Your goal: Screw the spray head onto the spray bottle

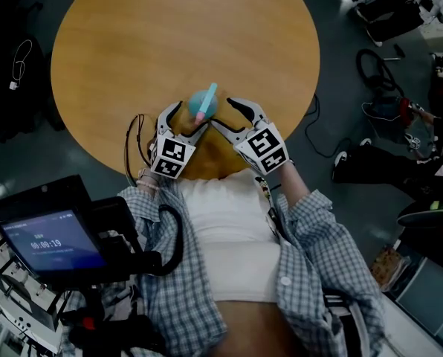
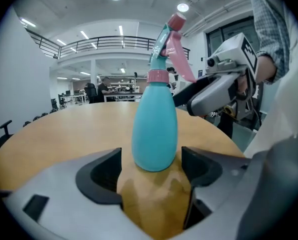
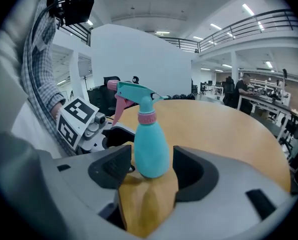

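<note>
A teal spray bottle [image 1: 201, 103] stands upright near the front edge of the round wooden table [image 1: 132, 43], with its teal and pink spray head [image 2: 170, 39] on the neck. My left gripper [image 1: 186, 121] is open, and the bottle's base [image 2: 155, 129] sits between its black pads with a narrow gap on each side. My right gripper [image 1: 229, 115] reaches in from the other side, also open. The bottle's body [image 3: 150, 149] stands between its pads without being pressed. Each gripper appears in the other's view: the right gripper [image 2: 224, 91] and the left gripper [image 3: 89, 124].
A phone-like screen on a black mount [image 1: 50, 240] sits at the lower left of the head view. Cables, bags and chair bases [image 1: 400, 110] lie on the grey floor to the right of the table. The table's near edge [image 1: 207, 171] runs just under the grippers.
</note>
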`<state>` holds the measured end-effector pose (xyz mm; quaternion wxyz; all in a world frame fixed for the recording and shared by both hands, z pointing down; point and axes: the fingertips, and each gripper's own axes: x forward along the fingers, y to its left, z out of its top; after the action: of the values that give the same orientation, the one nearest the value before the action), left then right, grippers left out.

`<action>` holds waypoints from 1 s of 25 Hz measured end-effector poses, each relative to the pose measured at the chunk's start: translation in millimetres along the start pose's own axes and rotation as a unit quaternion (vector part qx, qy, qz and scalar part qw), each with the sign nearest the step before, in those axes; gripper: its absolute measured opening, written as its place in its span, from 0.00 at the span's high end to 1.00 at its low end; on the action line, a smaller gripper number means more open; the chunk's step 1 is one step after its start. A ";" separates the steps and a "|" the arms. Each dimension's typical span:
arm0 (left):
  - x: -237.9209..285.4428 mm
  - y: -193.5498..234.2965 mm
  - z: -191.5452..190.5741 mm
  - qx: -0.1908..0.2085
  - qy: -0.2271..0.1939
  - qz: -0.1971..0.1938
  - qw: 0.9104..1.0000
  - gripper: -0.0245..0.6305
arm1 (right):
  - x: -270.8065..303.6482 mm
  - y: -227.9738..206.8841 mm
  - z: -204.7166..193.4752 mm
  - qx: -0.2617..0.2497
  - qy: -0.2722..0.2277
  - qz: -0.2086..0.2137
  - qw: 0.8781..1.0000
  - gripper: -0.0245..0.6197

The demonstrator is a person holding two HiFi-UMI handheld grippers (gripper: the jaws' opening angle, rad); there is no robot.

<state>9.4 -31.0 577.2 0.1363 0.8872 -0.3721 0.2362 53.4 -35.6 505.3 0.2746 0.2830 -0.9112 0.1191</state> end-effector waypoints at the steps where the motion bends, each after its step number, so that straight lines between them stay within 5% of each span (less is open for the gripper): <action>1: -2.8 1.7 -1.5 -0.002 0.000 0.004 1.000 0.37 | 0.5 -1.0 -3.9 0.000 0.002 -0.005 1.000 0.57; 2: -5.6 3.3 -2.7 -0.003 0.000 0.008 1.000 0.37 | 1.0 -2.3 -7.9 0.000 0.004 -0.012 1.000 0.58; 5: -13.5 8.6 -2.9 -0.003 -0.003 0.024 1.000 0.58 | -0.9 -11.4 -14.6 0.005 0.001 -0.047 0.999 0.84; 7: -18.7 12.2 -1.3 -0.009 -0.010 0.036 0.999 0.71 | -3.5 -17.9 -15.0 0.018 -0.009 -0.067 0.998 0.93; 12: -33.3 17.8 9.4 -0.021 -0.022 0.051 0.998 0.94 | -7.2 -18.5 -20.8 0.076 -0.011 -0.066 0.995 0.97; 25: -48.0 8.1 2.5 -0.015 -0.016 0.044 0.999 0.95 | -14.9 -1.5 -37.8 0.105 -0.010 -0.048 0.993 0.97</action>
<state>-25.1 -9.0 550.6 0.1327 0.8717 -0.4162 0.2219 80.9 -16.1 527.9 0.2393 0.3548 -0.8818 0.1984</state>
